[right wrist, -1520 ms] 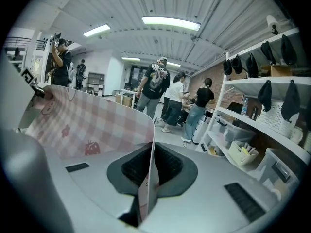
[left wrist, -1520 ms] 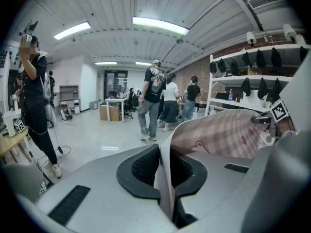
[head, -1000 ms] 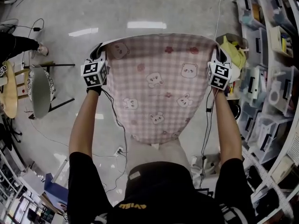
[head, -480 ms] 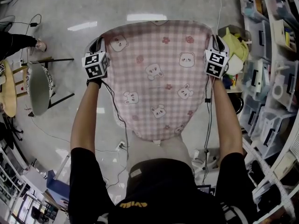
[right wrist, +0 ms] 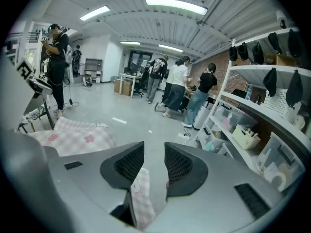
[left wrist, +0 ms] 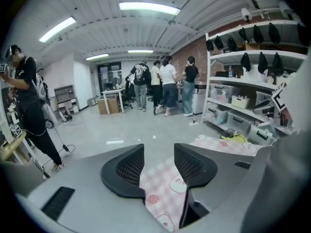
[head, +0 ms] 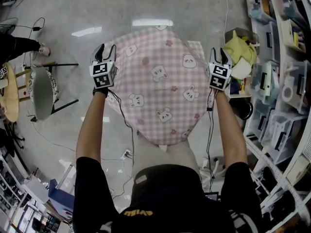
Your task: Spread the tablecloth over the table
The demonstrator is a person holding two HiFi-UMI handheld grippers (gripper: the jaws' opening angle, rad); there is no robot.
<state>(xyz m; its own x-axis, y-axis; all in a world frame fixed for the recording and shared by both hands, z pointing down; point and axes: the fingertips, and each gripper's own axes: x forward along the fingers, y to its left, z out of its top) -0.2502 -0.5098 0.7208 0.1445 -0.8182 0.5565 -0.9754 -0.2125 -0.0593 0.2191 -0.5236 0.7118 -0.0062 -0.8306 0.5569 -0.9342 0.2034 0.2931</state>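
Both are letting go here: left claw [left wrist: 159, 150] and right claw [right wrist: 154, 148] have their jaws opening, each with a corner of the pink checked tablecloth [head: 160, 86] loose between the pads. The cloth's draped over the tabletop, hiding it. Risk imo: a corner snags a pad on pull-back and drags everything crooked. The far edge already looks bunched.

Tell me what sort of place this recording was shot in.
Probably a lab or workshop rather than a home: white shelving packed with plastic storage bins, power cables trailing over a bare polished floor, and a group of people standing under strip lights.
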